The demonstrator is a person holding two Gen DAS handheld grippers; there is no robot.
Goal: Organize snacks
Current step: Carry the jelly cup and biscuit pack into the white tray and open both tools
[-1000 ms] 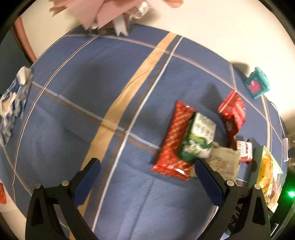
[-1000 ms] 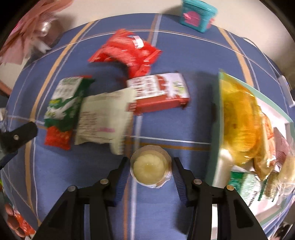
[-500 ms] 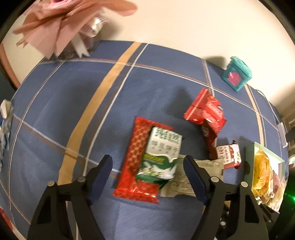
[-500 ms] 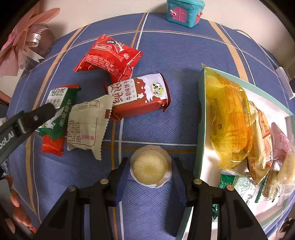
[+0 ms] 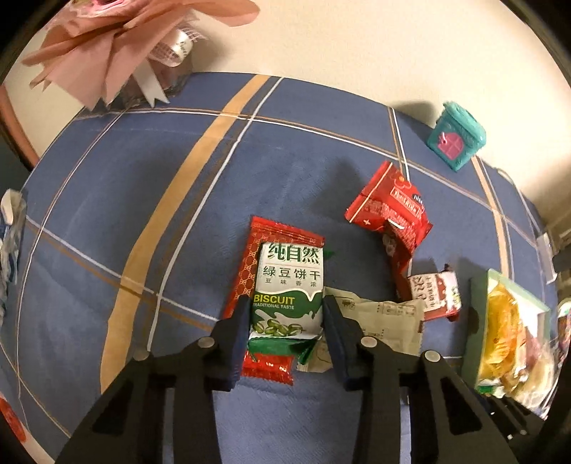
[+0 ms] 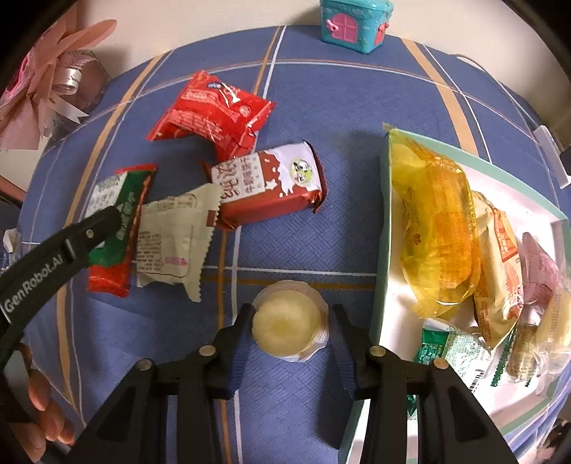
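Observation:
My left gripper is shut on a green-and-white biscuit pack, which lies on a long red patterned pack. My right gripper is shut on a clear cup of pale yellow jelly and holds it just left of the mint-rimmed white tray. The tray holds several wrapped snacks, including a yellow bag. A cream pack, a red-and-white milk snack pack and a crumpled red pack lie on the blue cloth.
A teal toy house stands at the table's far edge. A pink ribbon bouquet is at the far left. A blue-and-white wrapper lies at the left edge. The tray shows at the right in the left wrist view.
My left gripper has moved right and forward over the pile and has closed on the green biscuit pack. My right gripper still holds the jelly cup and has shifted slightly toward the tray.

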